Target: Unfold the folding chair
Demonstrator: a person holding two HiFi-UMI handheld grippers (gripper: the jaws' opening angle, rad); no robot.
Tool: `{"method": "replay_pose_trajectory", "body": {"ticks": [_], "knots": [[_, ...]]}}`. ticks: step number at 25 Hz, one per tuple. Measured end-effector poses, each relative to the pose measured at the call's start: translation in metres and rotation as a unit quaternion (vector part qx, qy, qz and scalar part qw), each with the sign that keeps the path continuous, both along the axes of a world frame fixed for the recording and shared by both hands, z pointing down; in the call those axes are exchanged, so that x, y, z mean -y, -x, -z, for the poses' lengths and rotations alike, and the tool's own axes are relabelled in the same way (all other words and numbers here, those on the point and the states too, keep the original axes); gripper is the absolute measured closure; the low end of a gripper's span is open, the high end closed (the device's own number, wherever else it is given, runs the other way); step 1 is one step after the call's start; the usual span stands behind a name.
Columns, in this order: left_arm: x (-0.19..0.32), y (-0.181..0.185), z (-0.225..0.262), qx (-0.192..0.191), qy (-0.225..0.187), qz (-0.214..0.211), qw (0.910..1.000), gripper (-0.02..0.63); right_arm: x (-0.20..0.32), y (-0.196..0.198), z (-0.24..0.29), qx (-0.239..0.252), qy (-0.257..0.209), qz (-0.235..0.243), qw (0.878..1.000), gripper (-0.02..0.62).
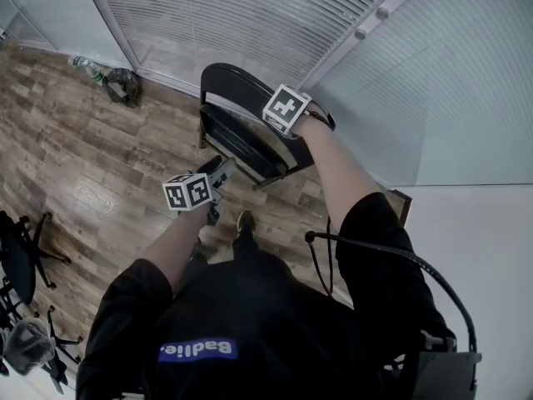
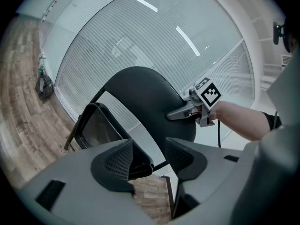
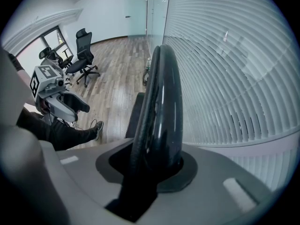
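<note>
one black folding chair (image 1: 246,144), glossy rounded backrest (image 3: 161,102), right tongs (image 3: 154,168) clamped on its top, left tongs (image 2: 157,161) open

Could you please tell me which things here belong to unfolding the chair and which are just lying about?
Part of the job: folding chair; right claw, clamped on its backrest; left claw, open near the seat.
Lying about: office chairs; dark bag and bottle by the glass wall.

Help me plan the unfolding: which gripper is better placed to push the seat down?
Left, probably: the left gripper is open facing the seat, while the right gripper is clamped on the backrest.
</note>
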State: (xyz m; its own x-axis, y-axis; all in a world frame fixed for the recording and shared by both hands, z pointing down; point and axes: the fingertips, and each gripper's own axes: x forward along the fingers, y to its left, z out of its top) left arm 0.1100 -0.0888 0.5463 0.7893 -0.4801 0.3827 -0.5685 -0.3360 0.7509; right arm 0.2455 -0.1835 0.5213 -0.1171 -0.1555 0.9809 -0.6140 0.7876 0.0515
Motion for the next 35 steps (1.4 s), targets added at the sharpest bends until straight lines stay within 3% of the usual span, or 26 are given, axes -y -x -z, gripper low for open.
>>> {"method": "replay_pose_trajectory", "body": {"ticks": [26,35], "knots": [[0.038,-0.037,-0.086,0.009,0.079,0.029,0.9964,0.407,-0.002,0.005,0.002,0.002,-0.002,0.007,1.0,0.476],[0.053,-0.05,-0.114,0.005,0.104,0.063,0.9926,0.407,-0.001,0.003,0.004,-0.002,0.0,0.006,1.0,0.474]]}}
